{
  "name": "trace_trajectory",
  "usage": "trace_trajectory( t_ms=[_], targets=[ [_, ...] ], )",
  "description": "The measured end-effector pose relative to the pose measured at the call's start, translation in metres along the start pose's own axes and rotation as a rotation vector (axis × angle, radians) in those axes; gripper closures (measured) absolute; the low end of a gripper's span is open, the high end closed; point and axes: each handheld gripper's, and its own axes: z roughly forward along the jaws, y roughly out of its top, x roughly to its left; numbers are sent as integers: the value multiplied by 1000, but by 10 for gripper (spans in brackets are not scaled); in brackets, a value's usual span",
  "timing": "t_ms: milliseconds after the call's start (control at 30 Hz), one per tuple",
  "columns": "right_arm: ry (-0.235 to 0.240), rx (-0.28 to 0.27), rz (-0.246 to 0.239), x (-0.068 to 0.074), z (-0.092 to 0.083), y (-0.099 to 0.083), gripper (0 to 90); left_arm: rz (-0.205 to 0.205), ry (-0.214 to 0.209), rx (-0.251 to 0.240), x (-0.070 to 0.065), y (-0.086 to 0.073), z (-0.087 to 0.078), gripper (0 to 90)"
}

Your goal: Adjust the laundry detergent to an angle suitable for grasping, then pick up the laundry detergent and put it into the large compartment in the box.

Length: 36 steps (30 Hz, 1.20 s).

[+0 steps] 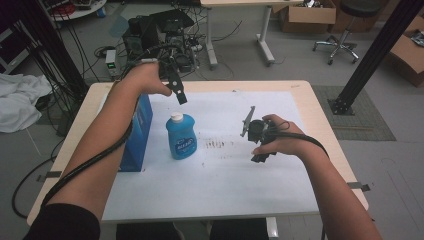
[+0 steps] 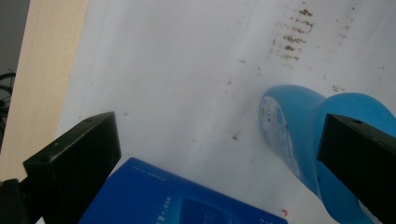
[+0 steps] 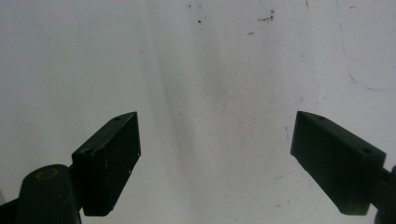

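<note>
A light-blue bottle (image 1: 181, 137) with a white cap stands upright on the white sheet (image 1: 225, 180), next to a dark blue box (image 1: 138, 131). My left gripper (image 1: 180, 96) hangs above and just behind the bottle, pointing down. In the left gripper view its jaws (image 2: 217, 154) stand wide open with nothing between them, the bottle (image 2: 289, 126) below at the right and the box (image 2: 177, 200) at the bottom. My right gripper (image 1: 260, 140) hovers over the sheet right of the bottle; its jaws (image 3: 217, 158) are open over bare sheet (image 3: 210, 70).
Brown smudges (image 1: 217, 145) mark the sheet between the bottle and the right hand. The wooden table edge (image 1: 320, 115) frames the sheet. Behind the table lie cables and electronics (image 1: 155, 35) on the floor, with a black post (image 1: 370, 55) at the right.
</note>
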Motion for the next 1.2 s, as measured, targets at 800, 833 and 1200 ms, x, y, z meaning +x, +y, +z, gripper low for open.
trace_trajectory(
  t_ms=[800,833,1200],
  targets=[
    [-19,-13,-8,-2,-7,0,161,-20,10,5,-3,-3,-4,1],
    [-17,-17,-4,-3,-8,0,161,-15,11,7,-2,-3,-5,1],
    [-18,-14,5,-6,-9,-3,161,-18,7,6,1,-1,-2,1]
  ],
)
